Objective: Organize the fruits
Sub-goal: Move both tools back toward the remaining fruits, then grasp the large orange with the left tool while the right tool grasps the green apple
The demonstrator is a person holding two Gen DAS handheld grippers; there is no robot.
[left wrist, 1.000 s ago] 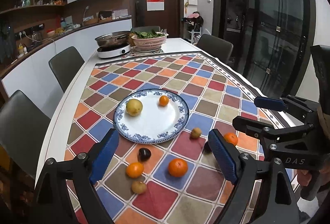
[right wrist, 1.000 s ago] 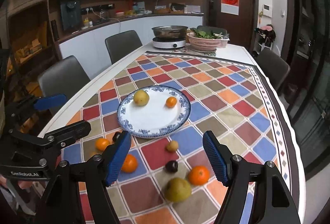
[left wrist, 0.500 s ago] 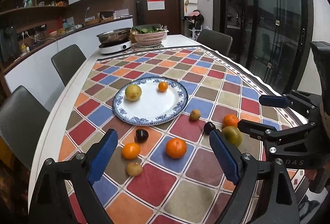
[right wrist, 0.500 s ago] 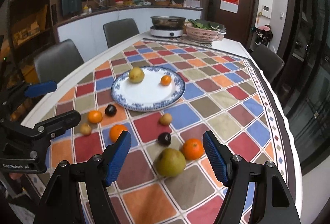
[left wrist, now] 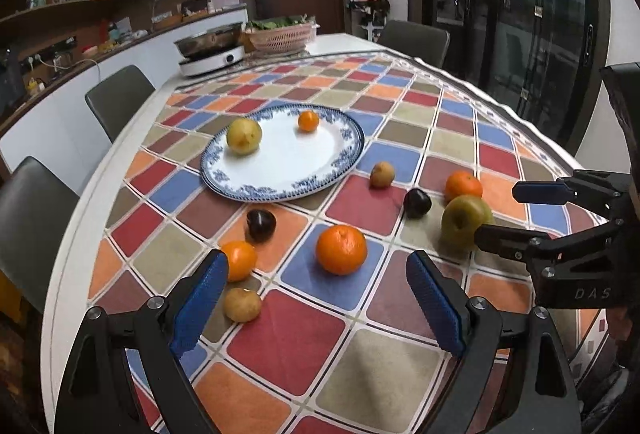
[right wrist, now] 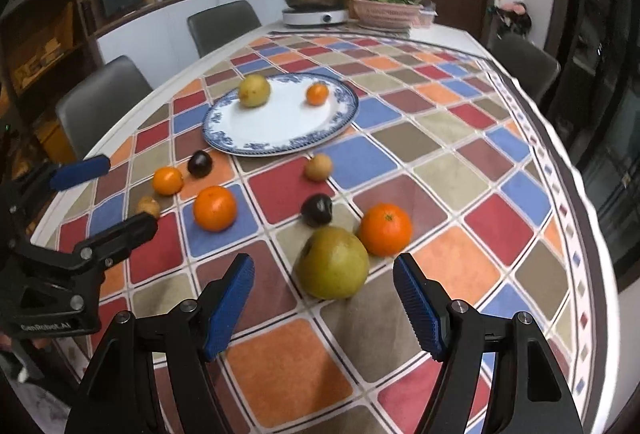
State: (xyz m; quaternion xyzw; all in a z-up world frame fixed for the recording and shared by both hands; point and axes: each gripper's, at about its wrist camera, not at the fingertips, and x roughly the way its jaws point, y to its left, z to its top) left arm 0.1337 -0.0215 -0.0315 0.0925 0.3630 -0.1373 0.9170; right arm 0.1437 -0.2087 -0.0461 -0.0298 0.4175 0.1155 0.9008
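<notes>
Left wrist view: the left claw (left wrist: 316, 308) is hanging released, its blue pads spread wide and grasping nothing. Over the last second it has been sinking toward the counter (left wrist: 76, 234), so the loose fruit is now looming larger. A big orange (left wrist: 341, 249) is lying just beyond the gap between the pads, at about 12 o'clock. A small orange (left wrist: 239, 259) and a tan fruit (left wrist: 241, 304) are sitting close to the left pad, at about 10 o'clock, with a dark plum (left wrist: 261, 224) behind them. The plate (left wrist: 344, 158), farther off at 12 o'clock, is carrying only a yellow fruit (left wrist: 244, 136) and a little orange (left wrist: 308, 121).

Right wrist view: the right claw (right wrist: 324, 304) is also standing released and empty. It too has been dropping and closing in; the green pear (right wrist: 333, 263), which a second ago lay low between the pads, is now filling the space just ahead of them at 12 o'clock, not yet touched. An orange (right wrist: 385, 229) is touching the pear at 1 o'clock, and a second plum (right wrist: 317, 210) is resting just behind at 11 o'clock.

Judging from this, the pear is becoming the right claw's next pick. The plate count has not changed, so most of the sorting is still waiting. The neighbouring orange is sitting close enough that the right pad could nudge it.
</notes>
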